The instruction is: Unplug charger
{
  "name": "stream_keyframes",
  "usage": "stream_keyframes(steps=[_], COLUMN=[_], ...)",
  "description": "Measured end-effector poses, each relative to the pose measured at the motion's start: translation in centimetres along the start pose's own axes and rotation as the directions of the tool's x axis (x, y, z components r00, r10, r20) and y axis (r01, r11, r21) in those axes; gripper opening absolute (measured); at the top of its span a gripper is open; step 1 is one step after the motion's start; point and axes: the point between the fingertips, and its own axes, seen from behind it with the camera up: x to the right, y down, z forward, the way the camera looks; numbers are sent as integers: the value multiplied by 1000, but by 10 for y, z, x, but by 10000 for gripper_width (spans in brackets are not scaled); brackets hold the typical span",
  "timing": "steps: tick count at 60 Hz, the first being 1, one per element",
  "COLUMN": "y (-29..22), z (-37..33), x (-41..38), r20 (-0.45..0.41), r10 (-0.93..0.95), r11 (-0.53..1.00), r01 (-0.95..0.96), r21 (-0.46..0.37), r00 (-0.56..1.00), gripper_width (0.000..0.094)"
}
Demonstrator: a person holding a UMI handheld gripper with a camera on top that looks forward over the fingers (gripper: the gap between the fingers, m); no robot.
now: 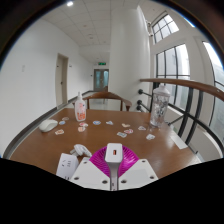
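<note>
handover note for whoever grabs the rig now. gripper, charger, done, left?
Gripper: its two fingers with magenta pads are closed on the small white boxy charger, both pads against its sides.
Charger: held between the fingers above the round brown wooden table. A white power strip or socket block lies just beside the fingers on the table edge; I cannot tell if the charger is still seated in anything.
Done: charger grasped.
Left: confirm it is free of the socket, pull clear, set it down.

Charger [115, 152] between the jaws, resting on the counter [40, 150]; socket block [68, 164] just left. Farther back, box [80, 106] left, jar [160, 105] right, small packets [123, 132] scattered between.
</note>
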Motion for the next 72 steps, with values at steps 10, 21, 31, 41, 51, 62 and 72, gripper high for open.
stream_keyframes(steps=[10, 21, 31, 41, 51, 62, 72], y=[-103, -133, -47, 33, 43, 57, 62], z=[-60, -98, -81, -58, -44, -40, -55], x=[6, 57, 79, 85, 92, 89, 82], r20=[10, -39, -45, -23, -34, -13, 21], r10=[-7, -10, -37, -10, 34, 40, 26], r11=[974, 969, 996, 996, 994, 984, 982], r01=[4, 20, 40, 8, -37, -42, -22], r21=[228, 247, 78, -85, -104, -173, -190], r00=[1000, 999, 998, 1000, 999, 999, 999], gripper_width=[67, 66, 68, 95, 166, 312, 812])
